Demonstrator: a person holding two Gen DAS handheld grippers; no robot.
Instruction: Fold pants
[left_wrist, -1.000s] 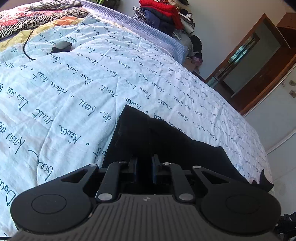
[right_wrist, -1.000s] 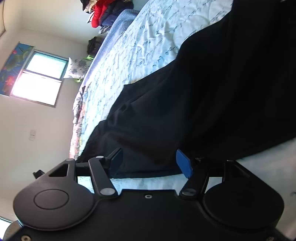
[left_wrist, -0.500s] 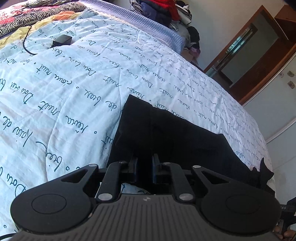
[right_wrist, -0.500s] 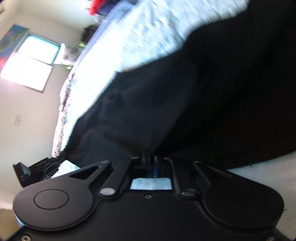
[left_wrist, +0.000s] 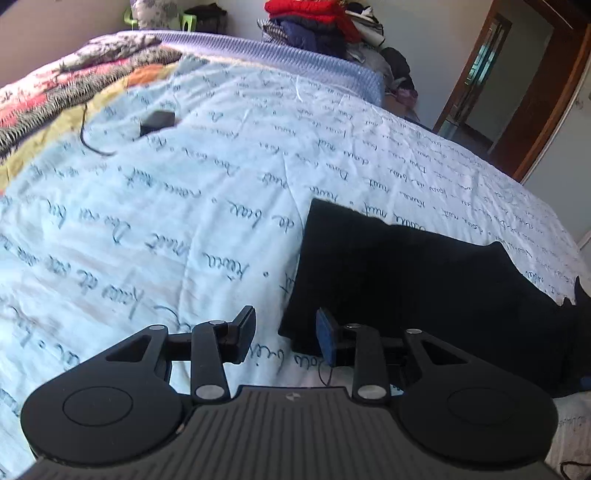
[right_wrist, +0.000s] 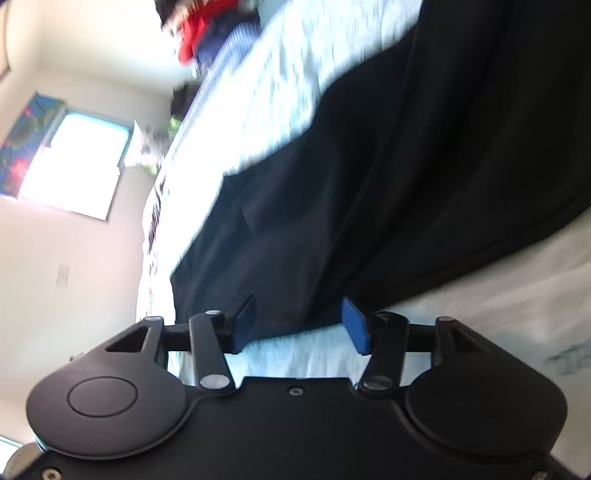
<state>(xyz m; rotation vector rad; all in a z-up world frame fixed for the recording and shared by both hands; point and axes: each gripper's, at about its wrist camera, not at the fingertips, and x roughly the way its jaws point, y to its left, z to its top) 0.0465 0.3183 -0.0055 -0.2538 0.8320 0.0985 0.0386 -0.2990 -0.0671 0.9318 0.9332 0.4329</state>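
Since a moment ago we have let go: the left gripper (left_wrist: 284, 338) and right gripper (right_wrist: 301, 325) are both opening, nothing pinched. The folded black cloth pants (left_wrist: 406, 280) lie on the script-printed pale blue bedspread (left_wrist: 184, 206), so this fold looks placed.

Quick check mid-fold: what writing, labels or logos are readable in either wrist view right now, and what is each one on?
Bedspread: rows of dark cursive script, upside down to the left wrist camera and blurred; nothing can be quoted with confidence.
Left gripper: a small pale emblem on its ribbed body, no letters.
Black pants: no label or tag showing.
Right wrist view: motion-blurred, nothing legible.
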